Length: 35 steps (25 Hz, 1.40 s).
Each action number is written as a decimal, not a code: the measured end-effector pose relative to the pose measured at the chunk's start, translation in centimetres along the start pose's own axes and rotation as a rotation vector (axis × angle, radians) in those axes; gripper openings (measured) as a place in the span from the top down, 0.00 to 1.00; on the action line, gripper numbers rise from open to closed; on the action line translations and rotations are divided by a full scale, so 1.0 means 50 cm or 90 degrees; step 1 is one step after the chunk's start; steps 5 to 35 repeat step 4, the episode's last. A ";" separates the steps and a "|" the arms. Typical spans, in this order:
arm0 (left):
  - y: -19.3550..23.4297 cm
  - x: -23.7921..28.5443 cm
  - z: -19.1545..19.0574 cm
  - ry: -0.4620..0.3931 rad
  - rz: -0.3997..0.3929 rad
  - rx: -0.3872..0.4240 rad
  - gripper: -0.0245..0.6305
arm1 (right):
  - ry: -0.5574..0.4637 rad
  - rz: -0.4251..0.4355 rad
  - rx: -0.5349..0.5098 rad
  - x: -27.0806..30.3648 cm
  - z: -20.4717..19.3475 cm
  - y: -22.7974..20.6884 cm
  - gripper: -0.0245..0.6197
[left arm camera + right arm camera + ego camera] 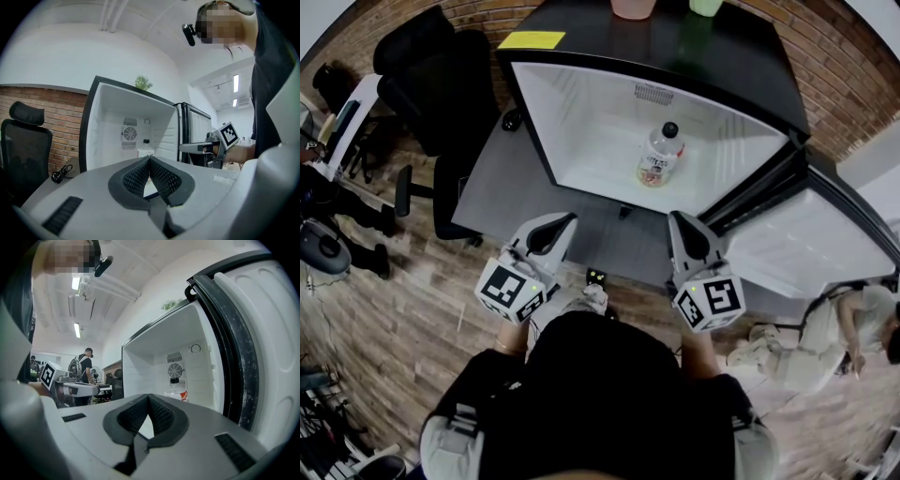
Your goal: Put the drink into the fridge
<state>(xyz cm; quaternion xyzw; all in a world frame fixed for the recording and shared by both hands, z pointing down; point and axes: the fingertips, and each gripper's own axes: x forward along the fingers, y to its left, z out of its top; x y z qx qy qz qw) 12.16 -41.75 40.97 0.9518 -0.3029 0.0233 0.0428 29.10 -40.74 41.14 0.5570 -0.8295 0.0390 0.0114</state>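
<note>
I am holding my left gripper [565, 223] and right gripper [677, 220] empty, jaws pressed together. The drink [660, 155] is standing upright inside the fridge [581, 122] ahead, with the open door [811, 248] lying nearer my right.

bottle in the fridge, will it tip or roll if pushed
The bottle stands upright, taller than wide, so a high push would probably tip it. Its round body would likely roll once down. Clear plastic walls may flex.
</note>
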 end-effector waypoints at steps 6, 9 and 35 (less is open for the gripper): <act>0.000 -0.002 0.001 -0.001 0.002 0.000 0.96 | -0.001 -0.009 -0.003 0.001 0.000 -0.004 0.97; 0.000 -0.002 0.001 -0.001 0.002 0.000 0.96 | -0.001 -0.009 -0.003 0.001 0.000 -0.004 0.97; 0.000 -0.002 0.001 -0.001 0.002 0.000 0.96 | -0.001 -0.009 -0.003 0.001 0.000 -0.004 0.97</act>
